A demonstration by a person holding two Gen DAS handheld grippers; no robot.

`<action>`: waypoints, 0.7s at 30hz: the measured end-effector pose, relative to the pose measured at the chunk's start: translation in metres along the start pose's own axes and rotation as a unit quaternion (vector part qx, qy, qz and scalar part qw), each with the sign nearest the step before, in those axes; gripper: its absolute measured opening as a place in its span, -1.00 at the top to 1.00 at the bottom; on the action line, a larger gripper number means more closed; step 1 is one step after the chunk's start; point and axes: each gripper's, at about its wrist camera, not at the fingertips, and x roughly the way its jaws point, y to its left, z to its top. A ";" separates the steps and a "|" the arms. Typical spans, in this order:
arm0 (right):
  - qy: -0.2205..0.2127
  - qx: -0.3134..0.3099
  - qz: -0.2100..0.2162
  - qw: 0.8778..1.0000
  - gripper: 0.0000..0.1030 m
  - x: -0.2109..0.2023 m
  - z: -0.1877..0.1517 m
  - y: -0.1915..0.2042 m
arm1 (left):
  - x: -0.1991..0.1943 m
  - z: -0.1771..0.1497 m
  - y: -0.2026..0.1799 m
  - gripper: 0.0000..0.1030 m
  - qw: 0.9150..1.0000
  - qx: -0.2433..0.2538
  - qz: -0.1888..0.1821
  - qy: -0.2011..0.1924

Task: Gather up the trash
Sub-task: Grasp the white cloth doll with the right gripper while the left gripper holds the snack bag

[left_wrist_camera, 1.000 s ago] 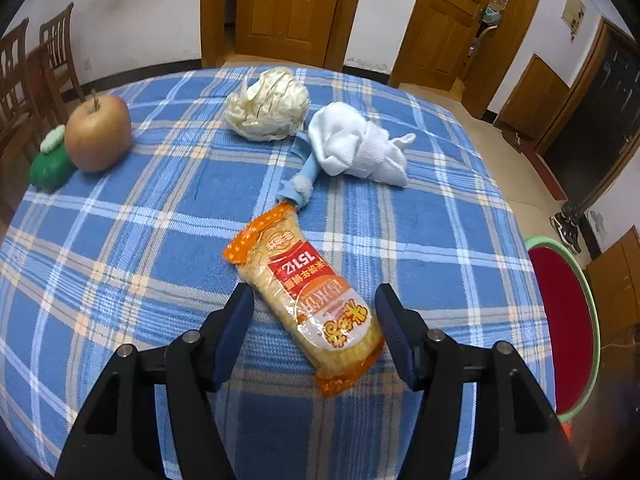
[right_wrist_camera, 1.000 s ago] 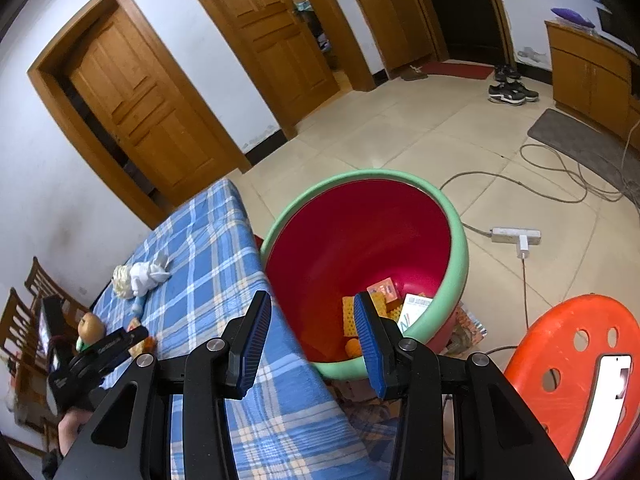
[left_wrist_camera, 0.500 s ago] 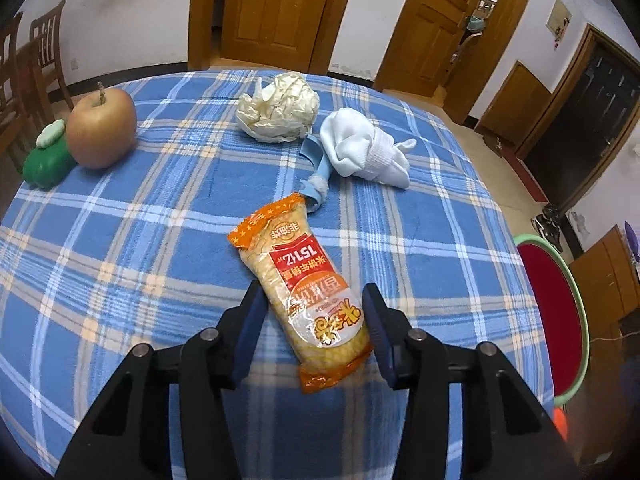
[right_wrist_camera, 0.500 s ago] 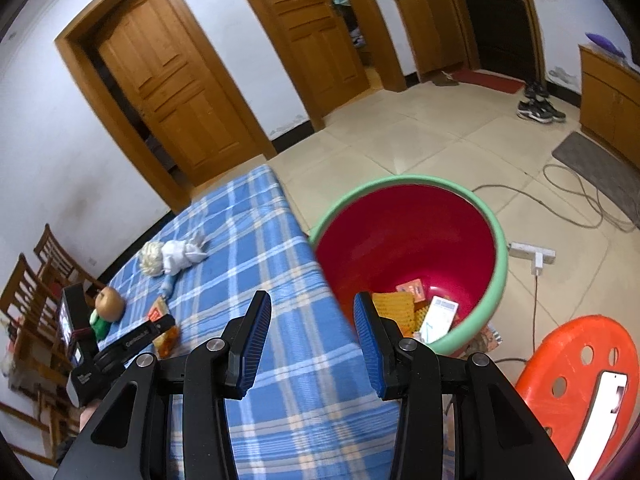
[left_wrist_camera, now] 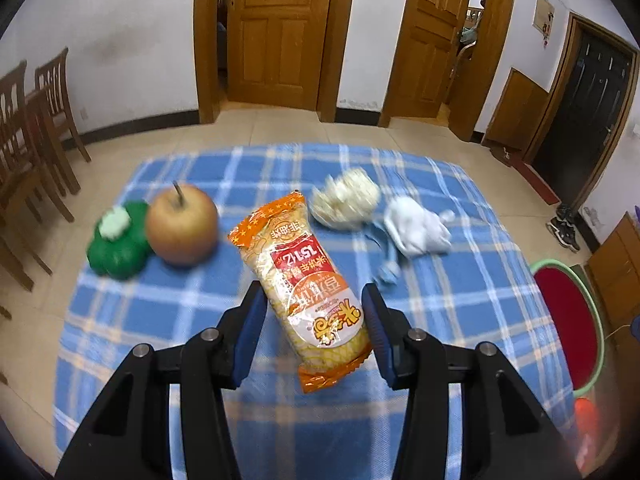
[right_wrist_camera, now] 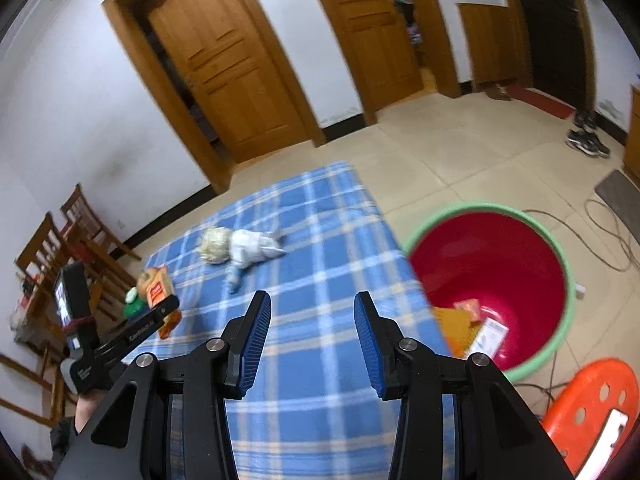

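Snack packet (left_wrist_camera: 311, 280) now lifted in left gripper (left_wrist_camera: 313, 312).

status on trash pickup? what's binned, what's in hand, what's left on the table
Done: a few wrappers or cards already lie in the red bin.
In hand: the left gripper grips the orange snack packet, lifted off the blue checked tablecloth. The right gripper is open and empty.
Left: the crumpled paper ball and white tissue wad remain on the table. The apple and green toy are probably not trash.

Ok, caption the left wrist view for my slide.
Left tool shut on orange-and-yellow plastic snack packet, lifted above blue plaid tablecloth.
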 end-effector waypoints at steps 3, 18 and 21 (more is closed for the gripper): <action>0.007 0.001 0.029 1.000 0.00 0.017 0.008 0.015 | 0.007 0.007 0.009 0.04 1.000 0.000 0.012 -0.009; 0.052 -0.010 -0.006 0.999 -0.34 0.152 0.022 0.058 | 0.035 -0.014 0.047 0.04 0.998 -0.041 0.028 -0.029; 0.061 -0.032 -0.009 0.998 -0.39 0.177 0.026 0.066 | 0.036 -0.018 0.050 0.04 0.998 -0.050 0.022 -0.030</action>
